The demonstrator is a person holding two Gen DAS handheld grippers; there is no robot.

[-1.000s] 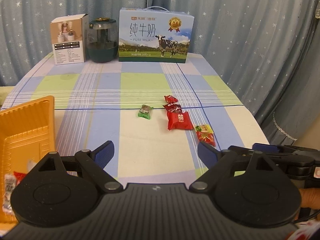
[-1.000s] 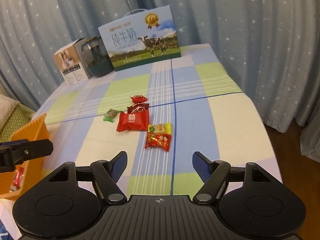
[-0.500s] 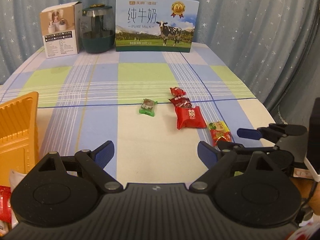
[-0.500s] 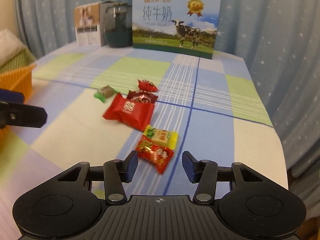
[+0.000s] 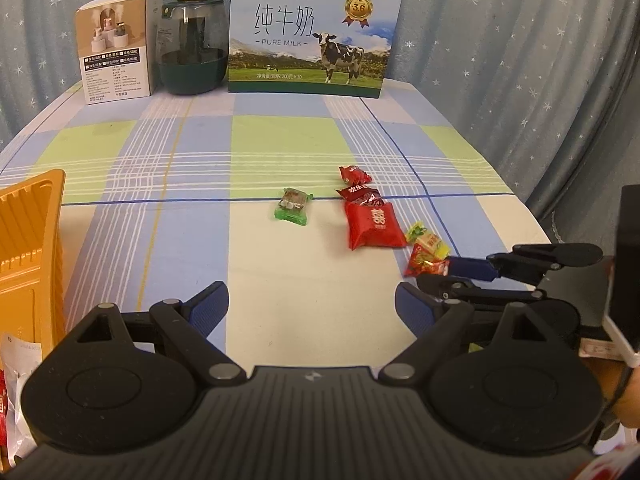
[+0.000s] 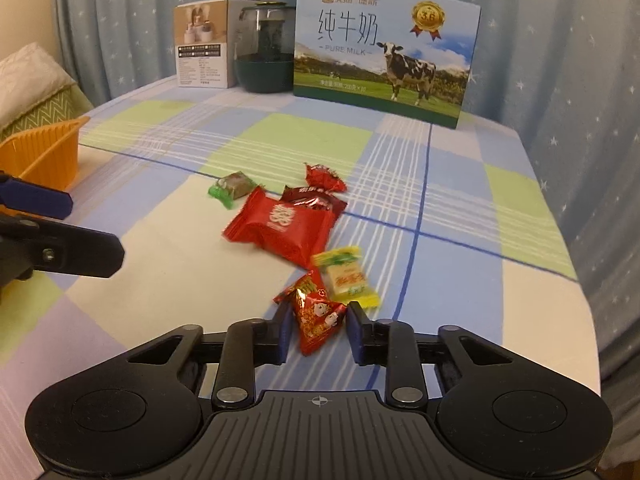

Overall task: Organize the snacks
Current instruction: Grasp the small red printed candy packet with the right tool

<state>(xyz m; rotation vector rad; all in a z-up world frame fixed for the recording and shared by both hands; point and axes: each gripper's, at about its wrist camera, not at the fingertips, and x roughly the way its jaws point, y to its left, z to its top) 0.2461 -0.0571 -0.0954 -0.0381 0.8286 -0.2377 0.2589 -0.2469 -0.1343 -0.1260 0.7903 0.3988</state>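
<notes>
1. Right wrist view: the right gripper (image 6: 316,330) sits low over the table (image 6: 460,280) near its front edge, jaws narrowed around a red foil candy (image 6: 316,316). The fingers (image 6: 282,332) flank the wrapper closely; whether they actually press it cannot be told.
2. A yellow candy (image 6: 346,276) lies just beyond the red foil candy, touching or overlapping it.
3. A large red packet (image 6: 282,226) lies further toward the table's middle, partly over a dark red candy (image 6: 316,200). A small red candy (image 6: 324,176) sits just behind those.
4. A green candy (image 6: 232,188) lies apart from the cluster, on its left side.
5. Left wrist view: the left gripper (image 5: 312,304) hovers above the front of the table, jaws wide apart, holding nothing.
6. An orange tray (image 5: 28,248) stands at the table's left edge. Wrapped items show at the view's lower left corner beside it; their placement inside it cannot be confirmed.
7. Along the table's far edge stand a white box (image 5: 116,64), a dark green jar (image 5: 192,60) and a milk carton box (image 5: 312,36), side by side.
8. A starred blue curtain (image 5: 500,40) hangs behind the table.
</notes>
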